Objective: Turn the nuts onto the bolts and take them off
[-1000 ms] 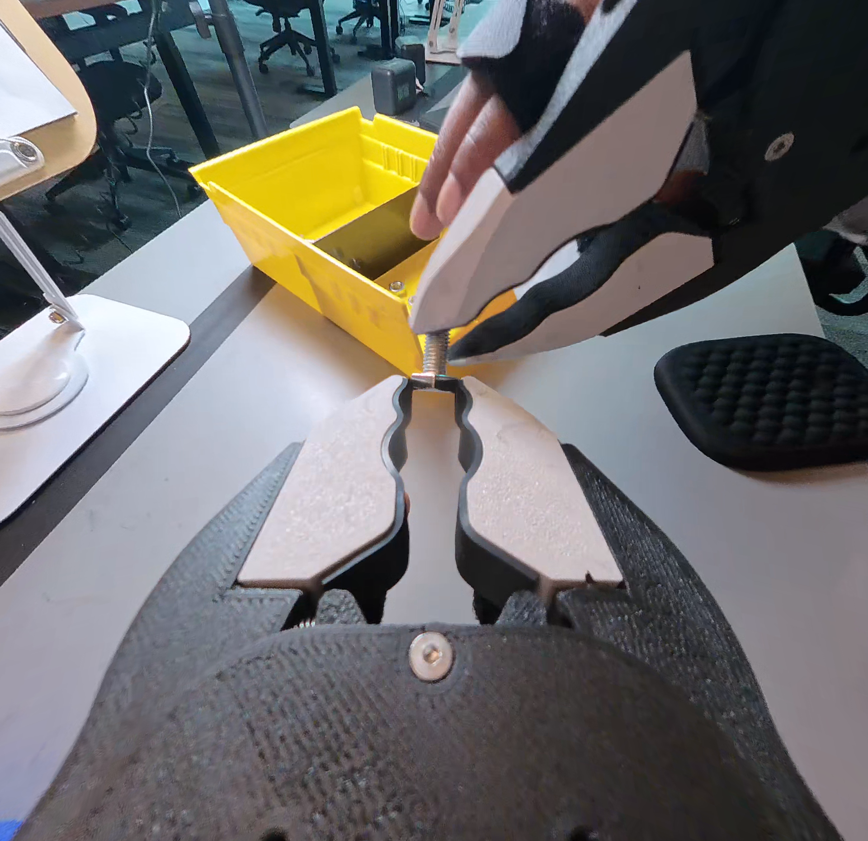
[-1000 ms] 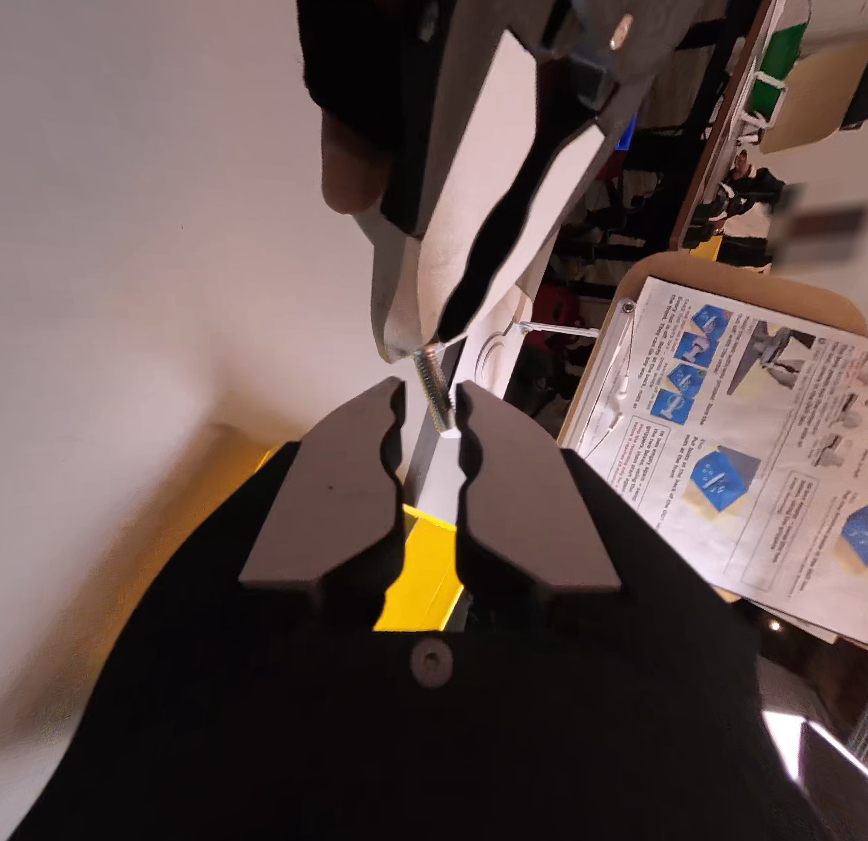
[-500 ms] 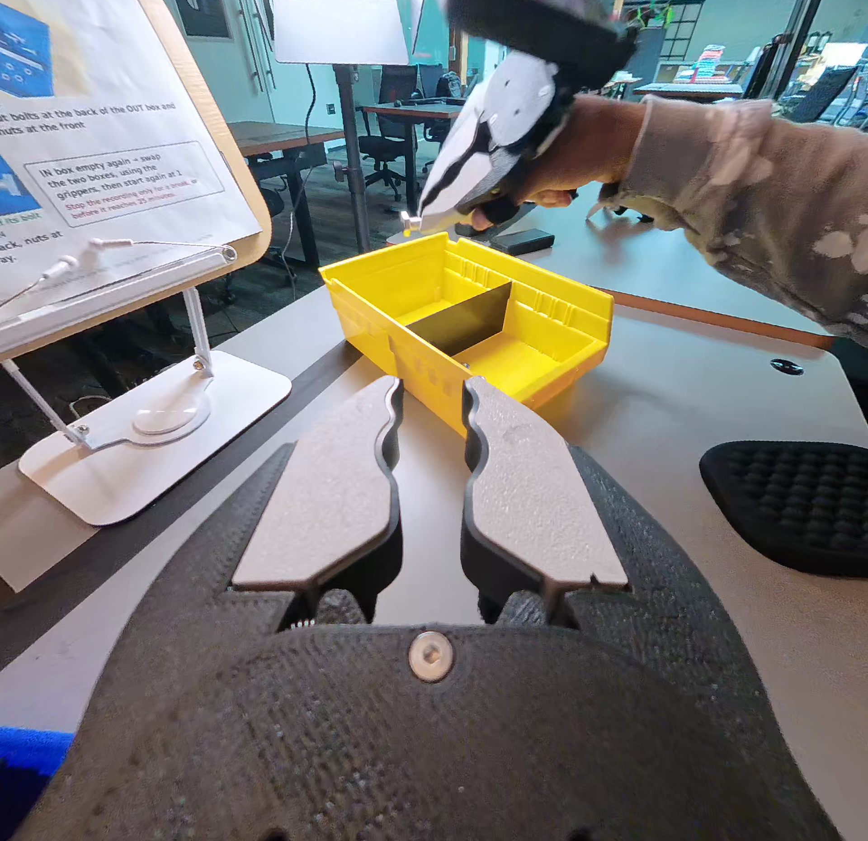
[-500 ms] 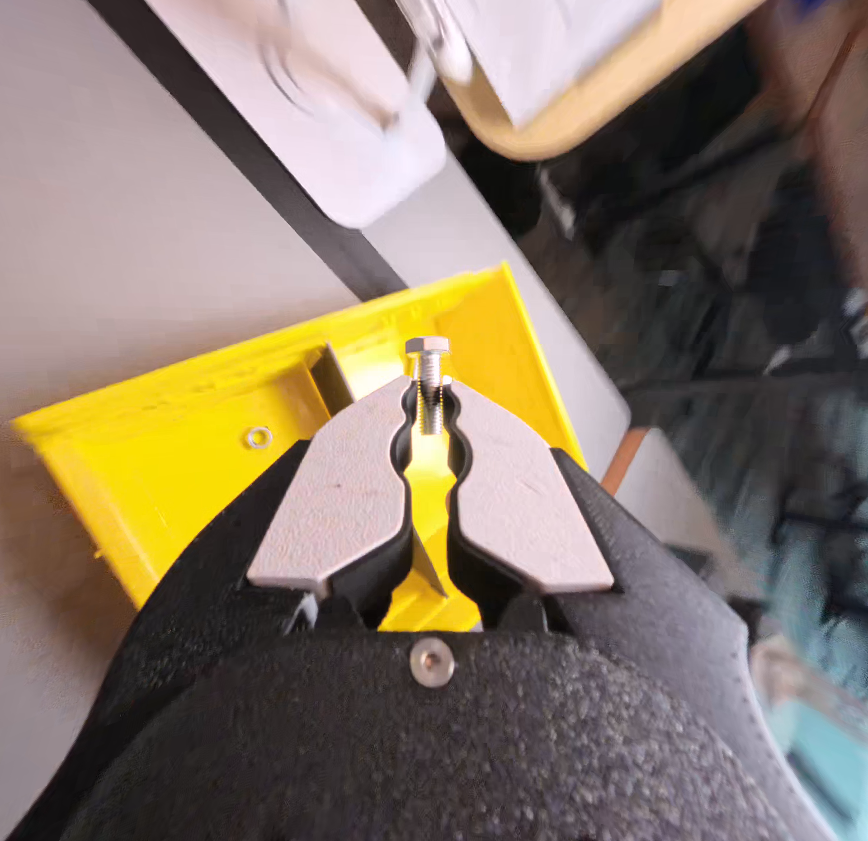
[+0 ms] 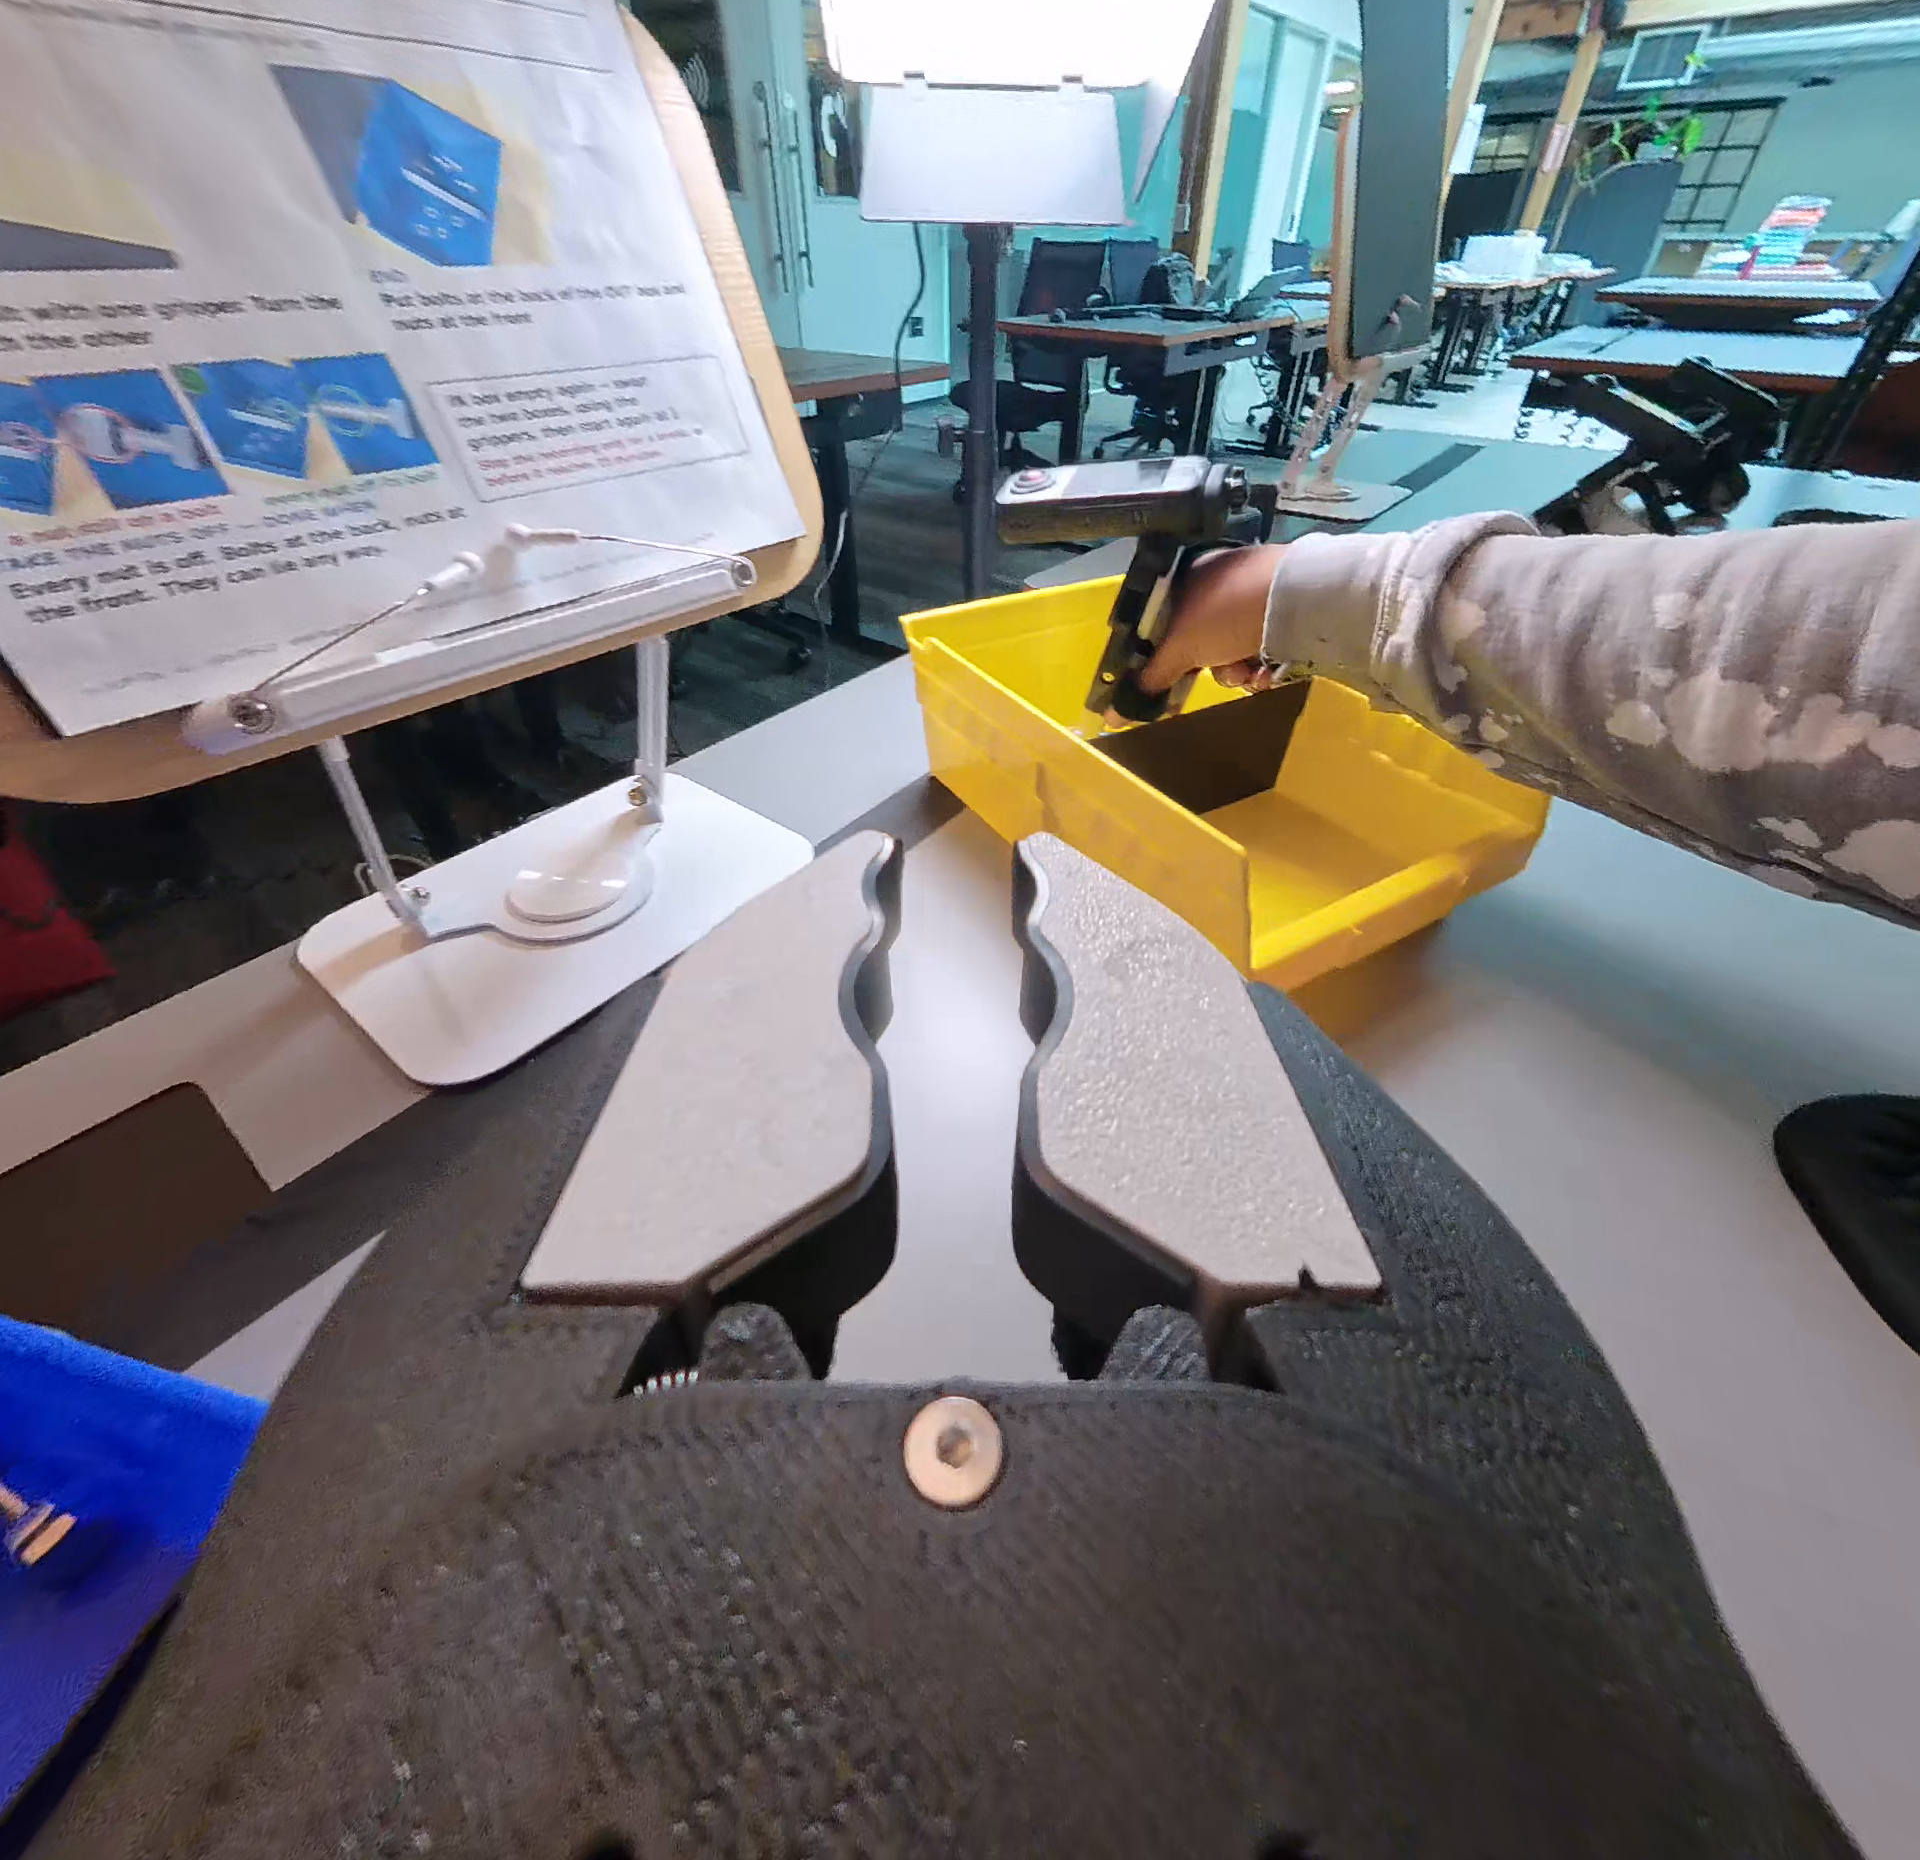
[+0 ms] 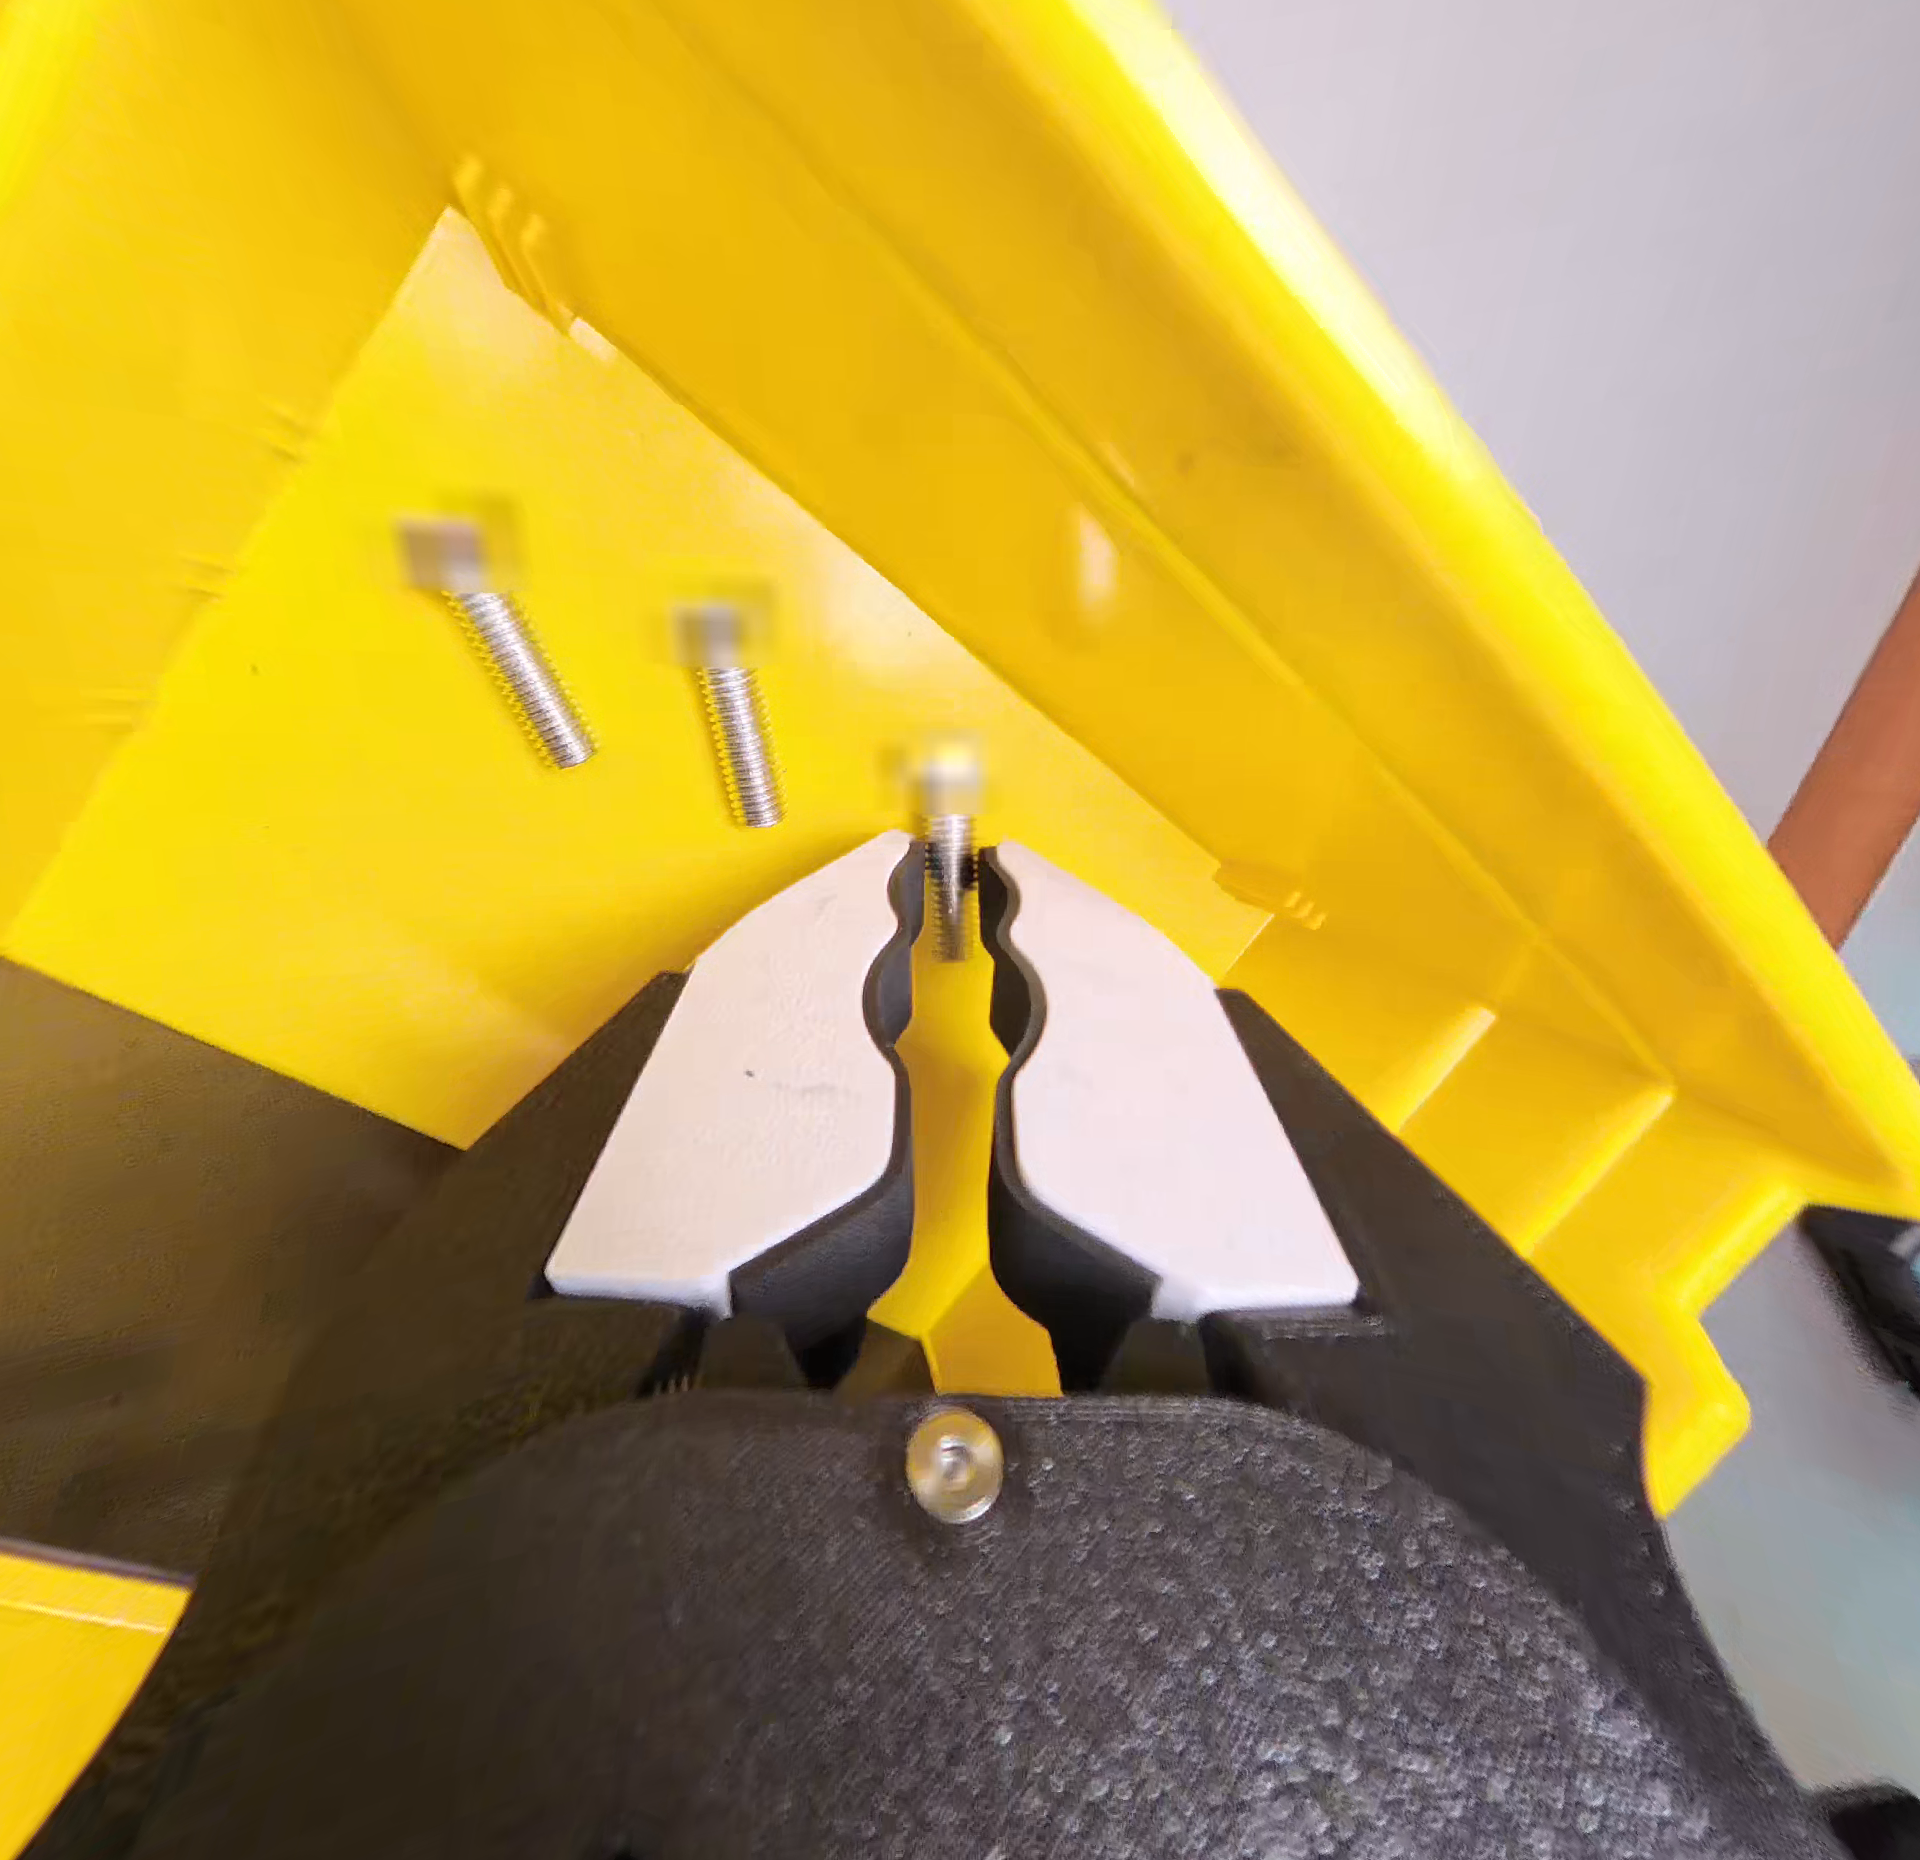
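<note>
My right gripper [image 6: 948, 854] is shut on the threaded shaft of a small silver bolt [image 6: 948, 880], head pointing forward. It holds the bolt low inside the back compartment of the yellow bin [image 6: 1195, 480]. Two more bolts [image 6: 509, 657] [image 6: 732, 730] lie on the bin floor to the left. In the left wrist view the right gripper [image 5: 1127, 667] reaches down into the yellow bin [image 5: 1143, 854] behind its black divider [image 5: 1205, 750]. My left gripper [image 5: 951, 865] is open and empty, above the grey table in front of the bin.
A white stand [image 5: 540, 927] holding an instruction sheet [image 5: 343, 283] is at the left. A blue box [image 5: 94, 1478] with a bolt [image 5: 31, 1535] in it is at the lower left. A black padded mat [image 5: 1860, 1187] lies at the right. A sleeved arm [image 5: 1621, 688] crosses above the bin. There is about 45 cm between the tips of the two grippers.
The grippers met at the bolt; the left one let go and drew back, open. The right one took the bolt and carried it down into the bin's back compartment.
</note>
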{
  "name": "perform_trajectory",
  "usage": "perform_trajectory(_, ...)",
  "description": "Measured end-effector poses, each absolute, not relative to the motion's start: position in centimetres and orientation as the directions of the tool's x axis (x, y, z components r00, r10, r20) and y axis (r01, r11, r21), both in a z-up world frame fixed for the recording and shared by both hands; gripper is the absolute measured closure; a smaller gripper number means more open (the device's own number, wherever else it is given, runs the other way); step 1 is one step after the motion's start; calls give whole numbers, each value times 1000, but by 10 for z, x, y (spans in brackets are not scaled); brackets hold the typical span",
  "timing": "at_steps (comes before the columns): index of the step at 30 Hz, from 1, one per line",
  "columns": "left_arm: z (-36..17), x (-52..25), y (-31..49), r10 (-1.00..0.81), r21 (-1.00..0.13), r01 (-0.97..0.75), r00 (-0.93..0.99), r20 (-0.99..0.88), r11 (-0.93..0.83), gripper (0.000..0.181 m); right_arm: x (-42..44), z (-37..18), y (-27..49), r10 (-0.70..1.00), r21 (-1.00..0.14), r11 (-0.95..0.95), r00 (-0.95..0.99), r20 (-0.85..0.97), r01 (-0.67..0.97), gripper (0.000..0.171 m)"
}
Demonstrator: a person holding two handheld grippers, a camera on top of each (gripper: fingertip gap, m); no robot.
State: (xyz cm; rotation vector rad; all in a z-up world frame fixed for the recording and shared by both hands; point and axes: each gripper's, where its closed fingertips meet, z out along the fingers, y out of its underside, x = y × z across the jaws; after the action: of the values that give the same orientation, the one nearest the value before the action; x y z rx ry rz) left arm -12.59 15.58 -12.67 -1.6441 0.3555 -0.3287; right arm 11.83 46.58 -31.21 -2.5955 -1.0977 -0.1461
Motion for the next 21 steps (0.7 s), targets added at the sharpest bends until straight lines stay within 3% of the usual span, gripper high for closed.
perform_trajectory(5,-135,-136,162,-391,-994,-19,920,24,-107,161,123,-320,460,691,-153,-687,703,165,711,160)
perform_trajectory(7,-138,-136,163,-390,-993,-23,921,24,-114,161,124,-316,456,709,-118,-676,685,167,728,145)
perform_trajectory(9,-139,-137,163,-388,-993,-24,921,24,-117,161,123,-299,457,726,-147,-641,657,203,753,143)
perform_trajectory(11,-138,-139,163,-381,-993,-20,924,25,-114,161,118,-270,463,713,-259,-591,645,275,764,143)
perform_trajectory(13,-138,-143,164,-371,-994,-12,928,31,-112,161,107,-232,463,685,-442,-507,658,315,740,144)
perform_trajectory(17,-133,-157,164,-332,-995,-1,943,33,-101,161,76,-156,419,680,-806,-251,690,248,537,144)
perform_trajectory(21,-119,-191,160,-269,-996,24,962,46,-85,162,62,-126,328,771,-959,-131,634,62,253,144)
